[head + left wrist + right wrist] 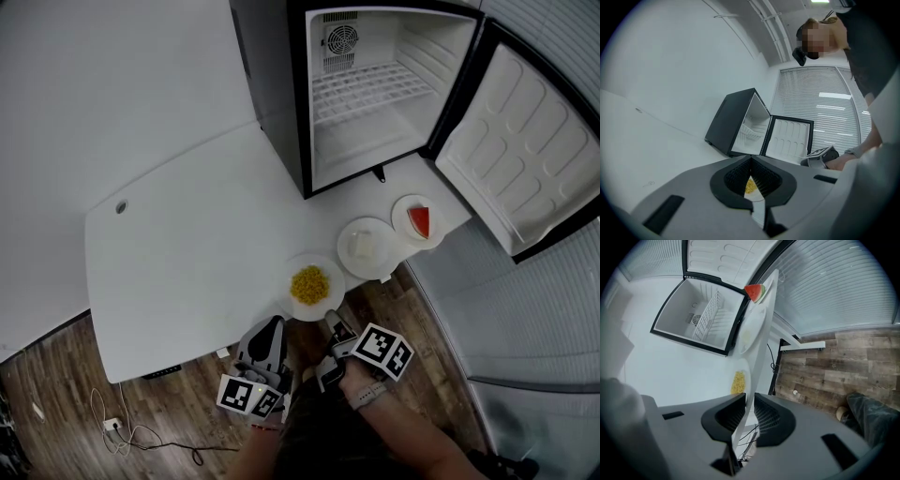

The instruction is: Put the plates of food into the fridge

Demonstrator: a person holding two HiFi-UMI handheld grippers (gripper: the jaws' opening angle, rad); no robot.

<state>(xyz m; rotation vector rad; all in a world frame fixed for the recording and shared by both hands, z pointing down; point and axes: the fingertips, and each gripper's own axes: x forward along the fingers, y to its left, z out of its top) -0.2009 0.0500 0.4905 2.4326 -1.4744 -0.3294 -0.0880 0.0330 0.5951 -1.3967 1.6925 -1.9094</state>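
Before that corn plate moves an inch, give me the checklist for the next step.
1. Door of the black mini fridge open: ok.
2. White wire shelf bare: ok.
3. Right claw on the round white plate of yellow corn: ok, rim pinched between its jaws.
4. Left claw helping: cannot tell; jaws together at the tips beside that plate, contact unclear.
5. Corn heaped mid-plate, away from the rim: ok.
6. Route: not ok; the round white plate of pale food stands before the opening, so probably lift over it.
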